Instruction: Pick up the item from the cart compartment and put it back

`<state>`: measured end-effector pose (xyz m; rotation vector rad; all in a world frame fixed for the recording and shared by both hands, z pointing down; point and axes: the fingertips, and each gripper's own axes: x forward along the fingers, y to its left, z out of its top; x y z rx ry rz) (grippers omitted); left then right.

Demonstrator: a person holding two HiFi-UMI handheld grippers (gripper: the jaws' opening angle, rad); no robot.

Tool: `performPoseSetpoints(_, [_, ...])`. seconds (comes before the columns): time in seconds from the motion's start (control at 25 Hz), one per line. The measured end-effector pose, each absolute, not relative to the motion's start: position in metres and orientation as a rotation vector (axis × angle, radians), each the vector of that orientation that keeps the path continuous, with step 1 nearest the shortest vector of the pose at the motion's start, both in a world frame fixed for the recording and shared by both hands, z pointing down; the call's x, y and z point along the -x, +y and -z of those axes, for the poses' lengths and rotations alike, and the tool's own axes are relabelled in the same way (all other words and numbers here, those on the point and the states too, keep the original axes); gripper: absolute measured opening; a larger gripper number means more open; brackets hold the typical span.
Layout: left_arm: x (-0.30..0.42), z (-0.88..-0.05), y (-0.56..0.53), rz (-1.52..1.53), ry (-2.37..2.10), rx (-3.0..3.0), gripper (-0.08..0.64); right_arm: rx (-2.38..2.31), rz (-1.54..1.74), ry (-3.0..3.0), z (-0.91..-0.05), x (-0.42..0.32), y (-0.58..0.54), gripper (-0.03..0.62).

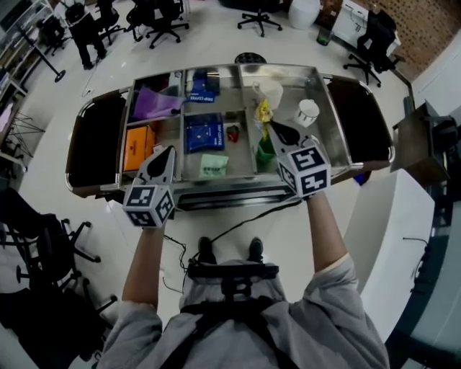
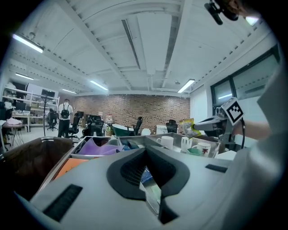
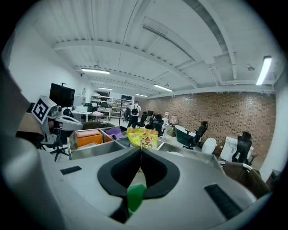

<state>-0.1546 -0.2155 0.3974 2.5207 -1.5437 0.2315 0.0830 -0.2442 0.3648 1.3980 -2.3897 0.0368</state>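
Observation:
A yellow snack bag (image 1: 263,112) hangs above the right-hand compartment of the steel cart (image 1: 216,69). My right gripper (image 1: 274,128) is shut on its lower edge. In the right gripper view the bag (image 3: 142,138) stands upright just past the closed jaw tips of that gripper (image 3: 140,151). From the left gripper view the bag (image 2: 188,127) shows at the right, held out over the cart. My left gripper (image 1: 167,153) hovers at the cart's front left, near the orange box (image 1: 138,148); its jaws (image 2: 146,149) meet with nothing between them.
The cart holds a purple bag (image 1: 155,104), blue coffee packs (image 1: 204,133), a pale green packet (image 1: 214,164), a small red item (image 1: 233,132), a white cup (image 1: 307,112) and a green cup (image 1: 265,151). Office chairs (image 1: 162,21) and a standing person (image 1: 85,29) are beyond it.

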Motion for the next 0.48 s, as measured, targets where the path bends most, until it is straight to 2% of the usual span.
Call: performPoseSetpoints(0.48, [0.137, -0.399, -0.269, -0.288, -1.469, -2.574, 0.005, -1.104, 0.123, -2.204, -0.370, -0.041, -0.349, 0.014])
